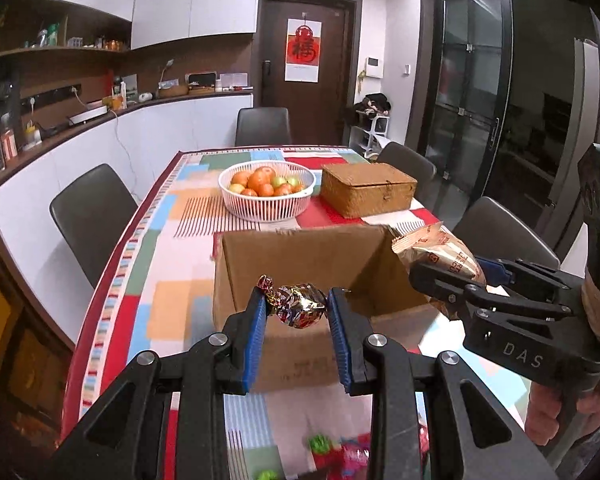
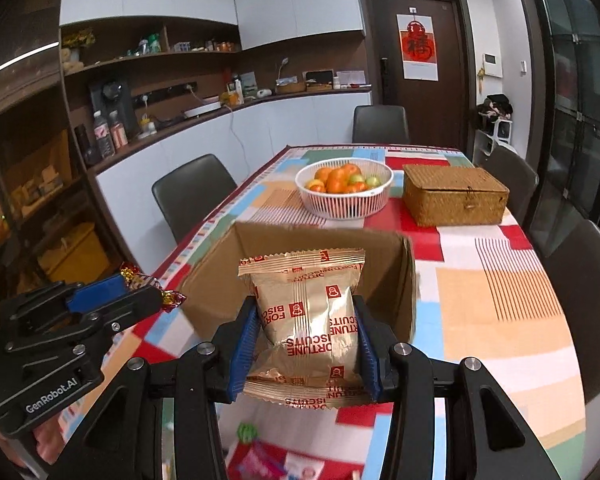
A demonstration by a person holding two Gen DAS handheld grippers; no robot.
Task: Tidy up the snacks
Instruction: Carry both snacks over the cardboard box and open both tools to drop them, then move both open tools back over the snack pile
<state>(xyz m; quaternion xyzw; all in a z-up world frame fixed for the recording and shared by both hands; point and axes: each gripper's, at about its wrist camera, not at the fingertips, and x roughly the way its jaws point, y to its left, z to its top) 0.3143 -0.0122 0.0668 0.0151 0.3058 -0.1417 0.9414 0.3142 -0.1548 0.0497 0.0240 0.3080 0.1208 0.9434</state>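
While both grippers carry a snack, neither item is in the open brown cardboard box yet. Left gripper: blue pads pinch a foil-wrapped candy with twisted ends, held above the box's near wall. Right gripper: pads clamp the sides of a gold foil biscuit packet with red lettering, also at the near edge of the box. Box interior, as far as visible, looks empty. More wrapped snacks lie blurred on the patchwork tablecloth below the grippers, so I judge the task early. Both grippers tilt downward toward the box, side by side, the right one's black frame entering the left view from the right.
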